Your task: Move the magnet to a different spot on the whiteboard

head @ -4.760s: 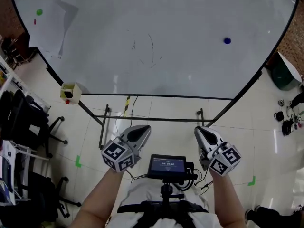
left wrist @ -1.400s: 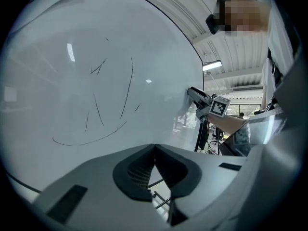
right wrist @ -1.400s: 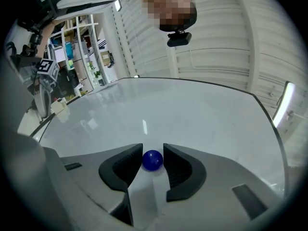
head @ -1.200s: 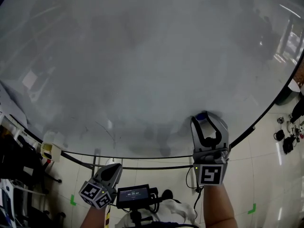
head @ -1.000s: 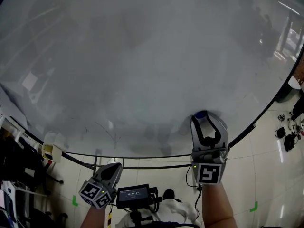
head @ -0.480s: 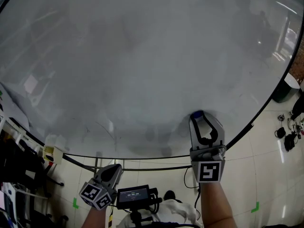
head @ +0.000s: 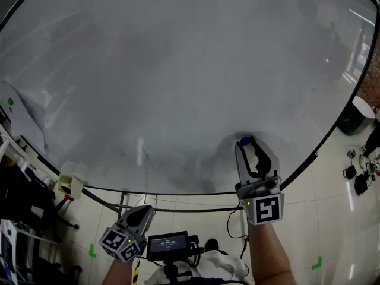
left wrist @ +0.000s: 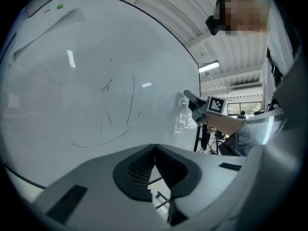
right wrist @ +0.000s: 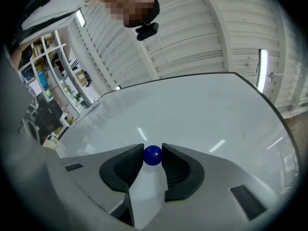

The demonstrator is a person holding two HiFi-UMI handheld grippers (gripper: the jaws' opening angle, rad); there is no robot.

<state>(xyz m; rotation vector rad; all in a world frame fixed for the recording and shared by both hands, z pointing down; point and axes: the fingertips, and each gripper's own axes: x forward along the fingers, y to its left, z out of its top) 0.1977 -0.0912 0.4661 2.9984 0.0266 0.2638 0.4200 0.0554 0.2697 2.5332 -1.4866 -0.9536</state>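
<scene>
i see a glossy, smooth whiteboard (head: 178,70), a shiny magnet (right wrist: 153,156), and a matt grey plastic right tool (right wrist: 153,151) with ribbed black pads (right wrist: 126,167).

Pale tiled floor (head: 332,218) carries green tape marks (head: 92,251); black chairs (head: 21,215) stand left.

In the head view the magnet (head: 243,141) is mostly hidden behind the tips of the right gripper (head: 249,145), whose jaws have just been closing with the magnet between them; only a blue sliver shows at the gripper's 12 o'clock. The whiteboard (head: 178,70) runs out of frame at 12 o'clock. At 9 o'clock a paper sheet (head: 24,120) is cropped, and its green dot (head: 10,102) is too small to identify
</scene>
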